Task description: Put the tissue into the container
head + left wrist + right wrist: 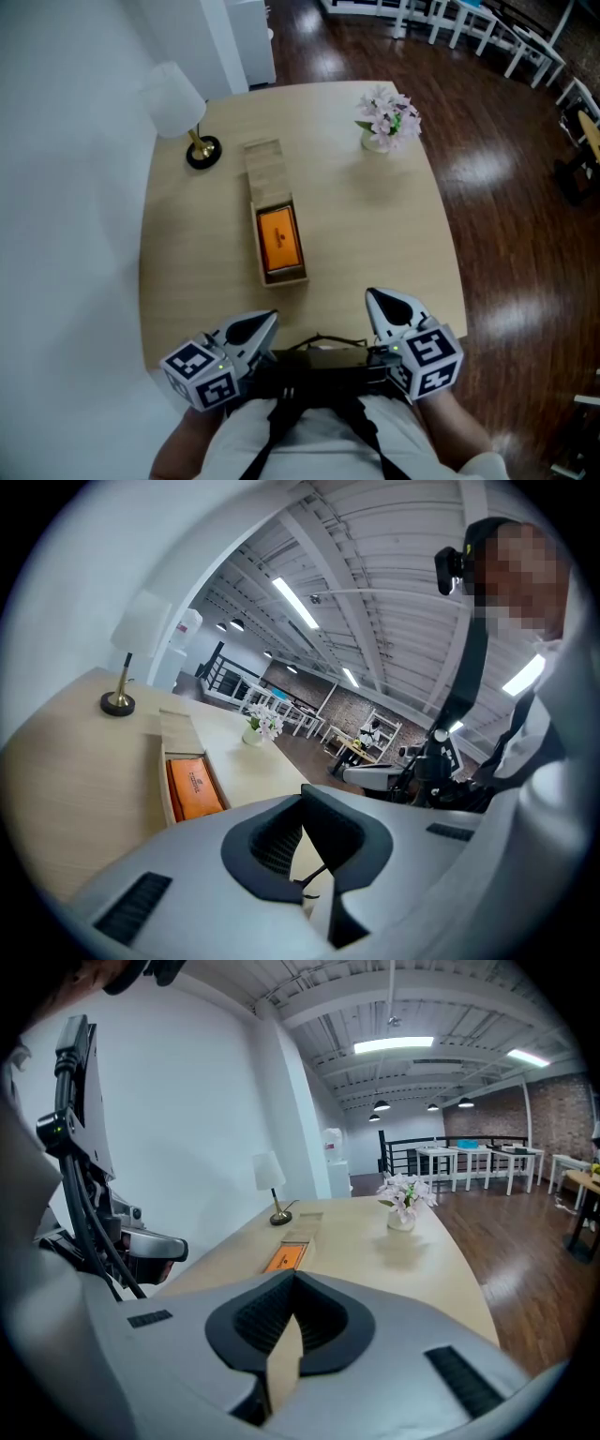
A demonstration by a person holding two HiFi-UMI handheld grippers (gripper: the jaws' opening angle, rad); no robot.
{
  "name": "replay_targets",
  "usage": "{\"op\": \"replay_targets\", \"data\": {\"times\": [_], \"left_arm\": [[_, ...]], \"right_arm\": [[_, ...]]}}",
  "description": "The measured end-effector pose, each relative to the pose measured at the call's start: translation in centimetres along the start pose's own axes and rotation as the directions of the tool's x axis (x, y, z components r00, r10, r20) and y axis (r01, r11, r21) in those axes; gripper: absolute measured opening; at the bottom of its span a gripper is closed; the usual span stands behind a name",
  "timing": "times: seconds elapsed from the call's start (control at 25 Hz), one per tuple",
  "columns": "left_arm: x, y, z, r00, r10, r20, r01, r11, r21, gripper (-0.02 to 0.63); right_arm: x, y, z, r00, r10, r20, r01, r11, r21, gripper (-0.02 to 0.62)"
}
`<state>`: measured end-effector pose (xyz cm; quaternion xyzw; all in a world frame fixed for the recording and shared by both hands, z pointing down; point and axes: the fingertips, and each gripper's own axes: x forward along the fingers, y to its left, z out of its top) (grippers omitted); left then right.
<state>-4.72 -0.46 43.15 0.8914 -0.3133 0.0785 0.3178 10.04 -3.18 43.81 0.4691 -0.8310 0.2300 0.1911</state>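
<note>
An orange tissue pack (279,238) lies inside a long, light wooden container (262,272) in the middle of the table. The container's wooden lid (264,169) covers its far half. In the left gripper view the pack (194,787) shows ahead and to the left; in the right gripper view it (282,1260) is straight ahead. My left gripper (272,319) and right gripper (372,295) hover over the table's near edge, close to the person's body. Both are shut with nothing between their pads. Neither touches the container.
A white-shaded lamp (175,98) on a black and brass base stands at the table's far left corner. A vase of pale pink flowers (387,117) stands at the far right. A white wall runs along the left; dark wooden floor (506,187) lies to the right.
</note>
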Motion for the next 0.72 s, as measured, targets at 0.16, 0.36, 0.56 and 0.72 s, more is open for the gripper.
{"op": "replay_targets", "data": {"times": [0.16, 0.36, 0.56, 0.72], "left_arm": [[0.07, -0.12, -0.09, 1.000, -0.009, -0.004, 0.009, 1.000, -0.001, 0.000], [0.26, -0.15, -0.23, 1.000, -0.014, -0.011, 0.014, 1.000, 0.000, 0.000], [0.35, -0.39, -0.25, 1.000, -0.022, -0.014, 0.022, 1.000, 0.000, 0.000], [0.32, -0.24, -0.35, 1.000, -0.016, -0.018, 0.016, 1.000, 0.001, 0.000]], "right_arm": [[0.02, 0.20, -0.21, 1.000, 0.004, -0.007, -0.004, 1.000, -0.008, 0.000], [0.09, 0.25, -0.48, 1.000, 0.007, -0.013, -0.007, 1.000, -0.007, 0.000], [-0.03, 0.33, -0.61, 1.000, 0.008, -0.018, -0.008, 1.000, -0.004, 0.000], [0.10, 0.43, -0.69, 1.000, 0.011, -0.021, -0.011, 1.000, -0.009, 0.000]]}}
